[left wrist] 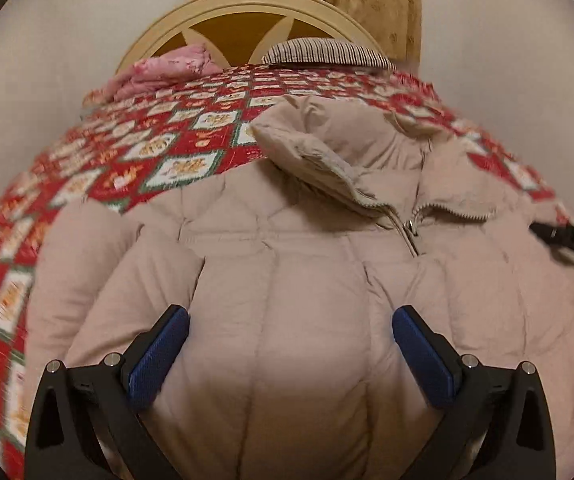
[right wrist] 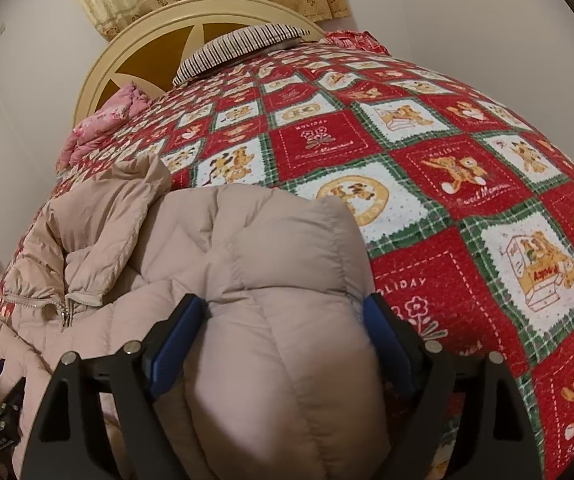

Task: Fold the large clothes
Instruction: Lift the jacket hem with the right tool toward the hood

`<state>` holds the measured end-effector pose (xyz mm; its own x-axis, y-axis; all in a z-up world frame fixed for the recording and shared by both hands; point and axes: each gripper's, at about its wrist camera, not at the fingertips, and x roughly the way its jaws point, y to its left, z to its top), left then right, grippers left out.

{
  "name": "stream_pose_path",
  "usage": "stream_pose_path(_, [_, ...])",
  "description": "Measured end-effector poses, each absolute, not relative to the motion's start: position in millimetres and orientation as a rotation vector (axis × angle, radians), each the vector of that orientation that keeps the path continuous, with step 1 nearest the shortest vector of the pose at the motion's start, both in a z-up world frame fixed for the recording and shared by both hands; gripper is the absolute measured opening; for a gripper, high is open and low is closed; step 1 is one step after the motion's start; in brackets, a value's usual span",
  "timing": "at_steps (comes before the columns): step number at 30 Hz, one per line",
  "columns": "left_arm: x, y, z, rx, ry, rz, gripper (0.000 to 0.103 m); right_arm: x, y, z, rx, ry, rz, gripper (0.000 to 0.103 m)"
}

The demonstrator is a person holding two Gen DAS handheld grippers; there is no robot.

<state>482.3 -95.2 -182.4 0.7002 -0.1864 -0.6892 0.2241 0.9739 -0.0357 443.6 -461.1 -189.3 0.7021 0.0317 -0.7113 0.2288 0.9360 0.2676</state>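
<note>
Jacket (left wrist: 287, 280) hem cut off; right gripper (right wrist: 287, 328) straddles sleeve.

Beige quilted jacket (left wrist: 287, 280) on red-green checked bedspread (right wrist: 427, 168) (teddy-bear motifs); blue-padded claws.

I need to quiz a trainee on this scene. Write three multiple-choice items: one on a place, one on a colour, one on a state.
1. Where does the jacket lie?
A. On the quilt
B. On a chair
C. On the floor

2. What colour are the left gripper's pads?
A. Red
B. Blue
C. White

3. How do the right gripper's jaws stand?
A. Shut with nothing between
B. Out of view
C. Open around a sleeve

Key:
1 A, the red patchwork quilt shows around and beyond the jacket.
2 B, both pads are plainly blue in the left wrist view.
3 C, the fingers stand wide apart with the puffy sleeve bulging between them.
</note>
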Motion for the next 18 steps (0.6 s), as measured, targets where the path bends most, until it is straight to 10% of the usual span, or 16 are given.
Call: stream_pose_path(18, [482, -86, -184, -0.023, 0.749, -0.250, 0.102, 603, -312, -128, -0.251, 0.881, 0.342, 0.087])
